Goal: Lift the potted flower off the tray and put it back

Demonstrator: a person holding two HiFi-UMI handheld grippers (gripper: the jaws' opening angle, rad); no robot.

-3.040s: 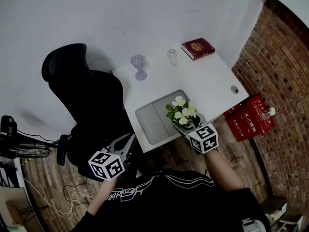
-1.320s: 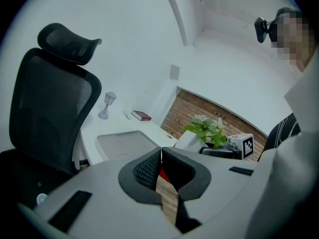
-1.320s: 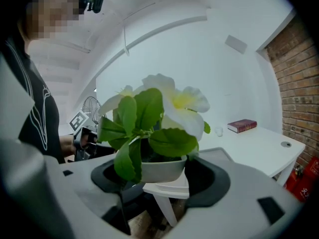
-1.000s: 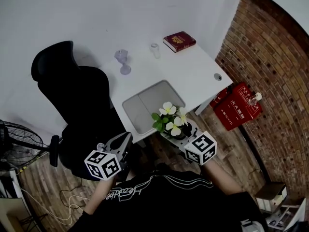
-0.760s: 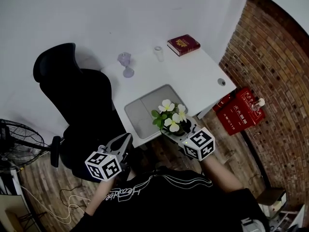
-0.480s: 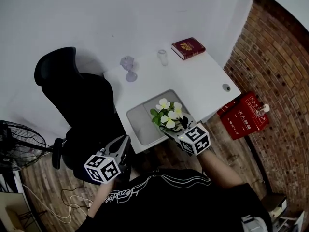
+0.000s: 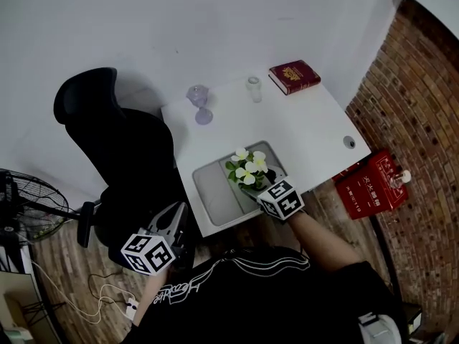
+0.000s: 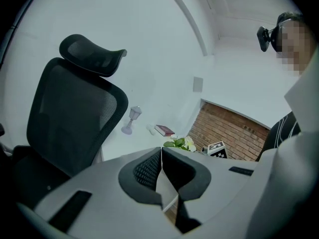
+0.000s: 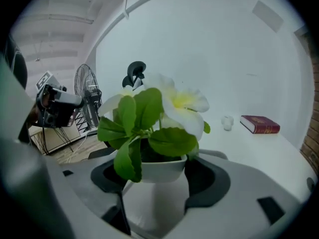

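Flower count: one potted flower [image 9: 149, 133], squeezed between the widely parted jaws of the right gripper [image 9: 158, 177], over the right half of the single grey tray [image 7: 215, 192]; touchdown can't be judged. Left gripper [image 8: 162, 167] hangs off the table [image 7: 308, 131] edge, jaws together, empty. Beyond the tray: one goblet [image 7: 200, 104], one small glass [image 7: 254, 88], one red book [image 7: 295, 76]. One black chair [image 7: 122, 142] stands left.

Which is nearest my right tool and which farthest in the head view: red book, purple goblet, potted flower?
1. potted flower, held in the right tool, at the tray's right end.
2. purple goblet, back left of the table.
3. red book, back right corner.
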